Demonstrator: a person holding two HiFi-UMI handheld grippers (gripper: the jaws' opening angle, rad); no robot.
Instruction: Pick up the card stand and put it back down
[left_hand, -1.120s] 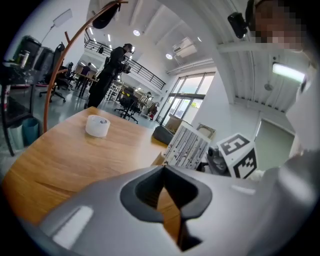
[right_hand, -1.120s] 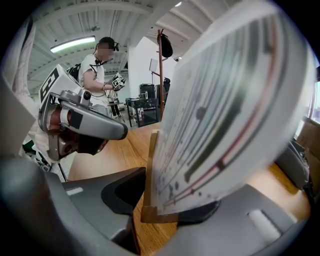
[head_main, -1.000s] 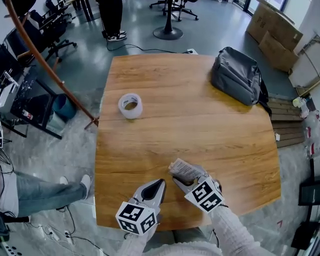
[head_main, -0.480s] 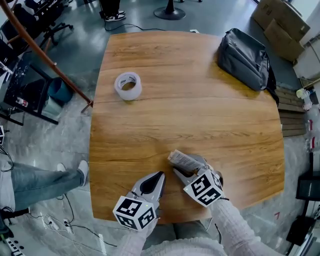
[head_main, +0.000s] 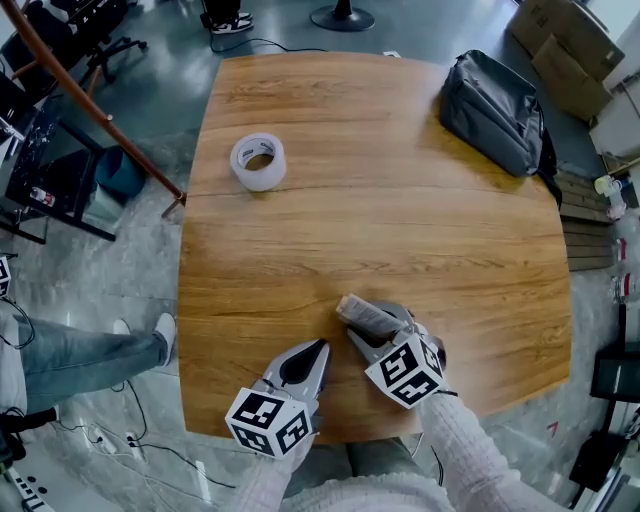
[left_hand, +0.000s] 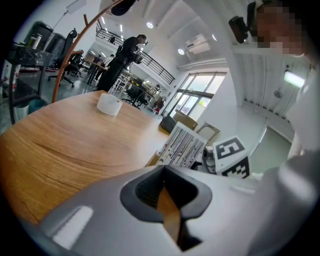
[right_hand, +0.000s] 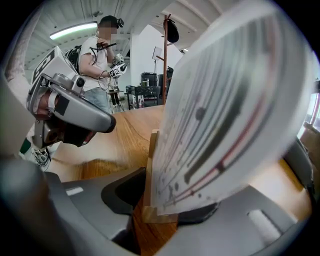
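The card stand (head_main: 360, 313), a small wooden base with a printed white card standing in it, is near the table's front edge. My right gripper (head_main: 375, 330) is shut on it. In the right gripper view the wooden base (right_hand: 155, 212) sits between the pads and the card (right_hand: 225, 115) fills the picture. Whether the base touches the tabletop I cannot tell. My left gripper (head_main: 318, 350) hovers just left of the stand, shut and holding nothing. From the left gripper view the card stand (left_hand: 182, 146) shows ahead on the right.
A roll of clear tape (head_main: 258, 160) lies at the far left of the wooden table (head_main: 400, 220). A grey bag (head_main: 495, 100) sits at the far right corner. The table's front edge runs just below both grippers. A person's leg (head_main: 80, 355) is on the floor to the left.
Both grippers have sunk a little toward the tabletop, the right one still gripping the card stand. The camera has tilted slightly.
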